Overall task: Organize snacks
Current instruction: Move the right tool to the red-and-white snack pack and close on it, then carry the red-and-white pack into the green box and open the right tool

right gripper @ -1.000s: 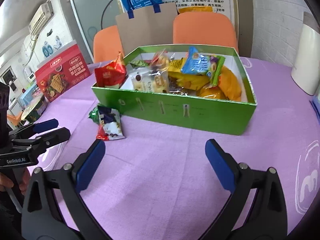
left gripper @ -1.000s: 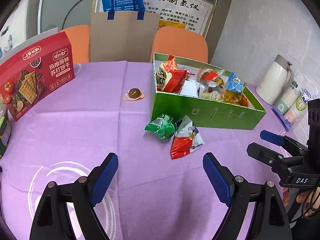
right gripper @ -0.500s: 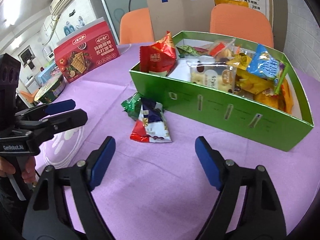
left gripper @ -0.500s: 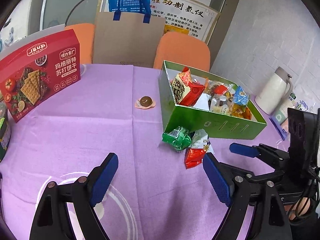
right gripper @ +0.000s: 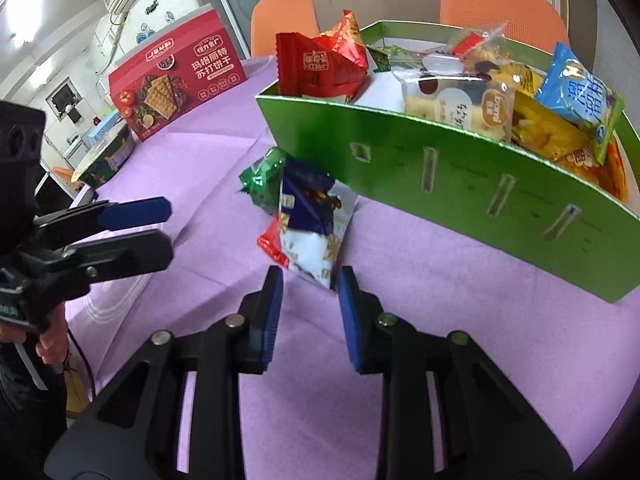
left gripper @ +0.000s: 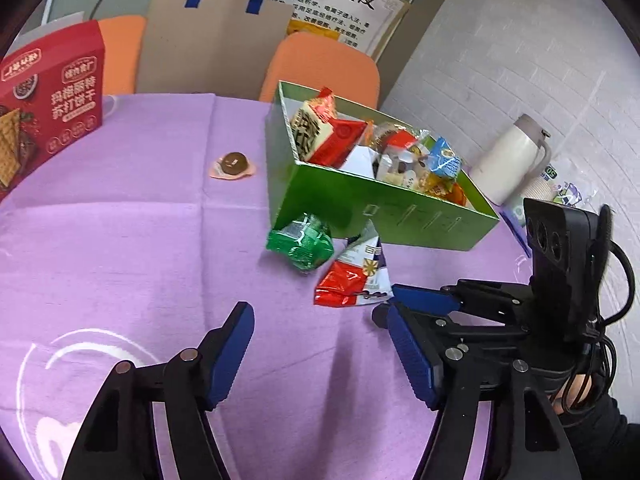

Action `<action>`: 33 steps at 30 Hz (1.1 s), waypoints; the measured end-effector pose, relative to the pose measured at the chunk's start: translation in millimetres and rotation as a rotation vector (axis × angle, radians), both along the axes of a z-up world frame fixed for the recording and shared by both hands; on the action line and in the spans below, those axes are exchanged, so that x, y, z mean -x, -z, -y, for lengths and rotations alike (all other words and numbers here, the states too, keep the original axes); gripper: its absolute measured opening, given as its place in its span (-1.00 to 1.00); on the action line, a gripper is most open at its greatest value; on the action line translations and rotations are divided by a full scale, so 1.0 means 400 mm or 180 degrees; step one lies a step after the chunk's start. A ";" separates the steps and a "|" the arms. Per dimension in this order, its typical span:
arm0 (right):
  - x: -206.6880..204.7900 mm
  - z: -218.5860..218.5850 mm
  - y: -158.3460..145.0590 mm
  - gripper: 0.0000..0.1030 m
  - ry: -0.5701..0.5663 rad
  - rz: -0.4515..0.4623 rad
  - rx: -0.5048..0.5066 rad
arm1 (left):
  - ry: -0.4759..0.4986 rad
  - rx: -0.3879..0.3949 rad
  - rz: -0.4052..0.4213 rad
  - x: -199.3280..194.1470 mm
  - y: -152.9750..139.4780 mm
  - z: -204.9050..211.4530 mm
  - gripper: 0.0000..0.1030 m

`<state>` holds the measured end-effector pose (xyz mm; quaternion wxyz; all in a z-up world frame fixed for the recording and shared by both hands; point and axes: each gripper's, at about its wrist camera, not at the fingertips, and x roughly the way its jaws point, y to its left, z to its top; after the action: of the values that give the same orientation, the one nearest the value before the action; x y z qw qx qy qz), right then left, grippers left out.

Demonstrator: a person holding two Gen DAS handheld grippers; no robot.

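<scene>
Purple cloth, right gripper lining up on red-white-blue packet.
Jaws part-open, nothing gripped; left gripper wide apart. Next probably: pinch, lift into green box.

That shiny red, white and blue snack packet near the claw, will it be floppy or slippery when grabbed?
The snack packet looks like thin crinkled foil, so it would probably flex and crumple between the right claw fingers. Its glossy surface may be a little slippery. It looks puffed with air, so it is likely light and might slide on the purple tablecloth if nudged.
</scene>
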<state>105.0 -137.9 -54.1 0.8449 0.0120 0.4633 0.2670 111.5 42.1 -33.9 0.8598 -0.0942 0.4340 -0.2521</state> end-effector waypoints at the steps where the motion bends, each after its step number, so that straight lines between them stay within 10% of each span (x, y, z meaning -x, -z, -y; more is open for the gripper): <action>1: 0.004 0.005 -0.001 -0.41 0.0006 0.0010 -0.0003 | 0.0044 0.0038 -0.0023 -0.008 0.007 0.012 0.38; 14: -0.026 0.024 0.006 -0.41 0.0024 0.0070 -0.0097 | 0.0293 0.0249 -0.0305 -0.109 0.046 0.106 0.32; 21: -0.037 0.002 0.008 -0.41 -0.0032 0.0109 -0.0118 | 0.0262 0.0372 -0.0387 -0.112 0.059 0.090 -0.22; 33: 0.043 0.050 -0.083 -0.47 0.0022 0.0404 -0.0260 | 0.0413 0.0262 0.0050 -0.034 -0.056 0.144 -0.34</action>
<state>88.0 -157.7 -20.9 0.8723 0.0311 0.3975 0.2830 125.0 -15.6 -11.4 0.8404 -0.0992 0.4217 -0.3256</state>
